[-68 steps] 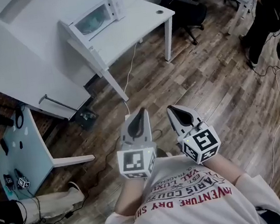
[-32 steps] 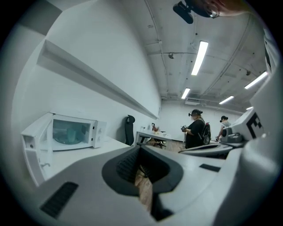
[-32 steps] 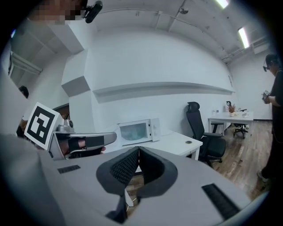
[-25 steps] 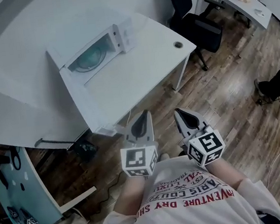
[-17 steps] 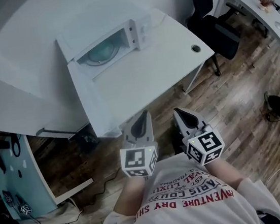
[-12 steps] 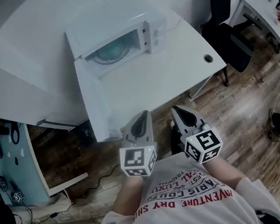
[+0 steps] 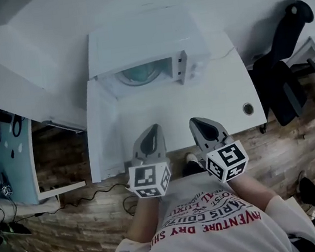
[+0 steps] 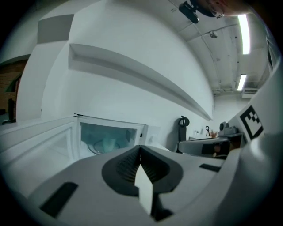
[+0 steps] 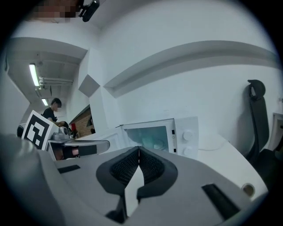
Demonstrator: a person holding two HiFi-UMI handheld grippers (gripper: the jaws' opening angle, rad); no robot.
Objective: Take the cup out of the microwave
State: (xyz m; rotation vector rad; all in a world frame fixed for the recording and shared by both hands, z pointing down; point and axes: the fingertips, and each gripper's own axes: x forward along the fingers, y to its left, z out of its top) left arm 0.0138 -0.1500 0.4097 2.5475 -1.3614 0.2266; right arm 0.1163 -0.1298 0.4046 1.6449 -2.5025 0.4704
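Observation:
A white microwave (image 7: 146,37) stands on a white table (image 7: 218,103), its door (image 7: 101,130) swung open to the left. Through the opening I see the glass turntable (image 7: 142,72). In the left gripper view a pale cup-like shape (image 8: 107,143) stands inside the lit microwave (image 8: 110,139). My left gripper (image 7: 151,130) and right gripper (image 7: 198,122) hover side by side at the table's front edge, short of the microwave. Both are shut with nothing in them, seen also in the left gripper view (image 8: 140,148) and the right gripper view (image 9: 139,149).
A black office chair (image 7: 284,36) stands right of the table. The tabletop has a cable hole (image 7: 248,108) near its right front corner. A pale blue side table (image 7: 10,165) with small items is at the left. A person (image 9: 53,110) stands far off left.
The table and microwave have come closer and turned to face me. Both grippers, earlier over the wooden floor, now reach the table's front edge, still shut.

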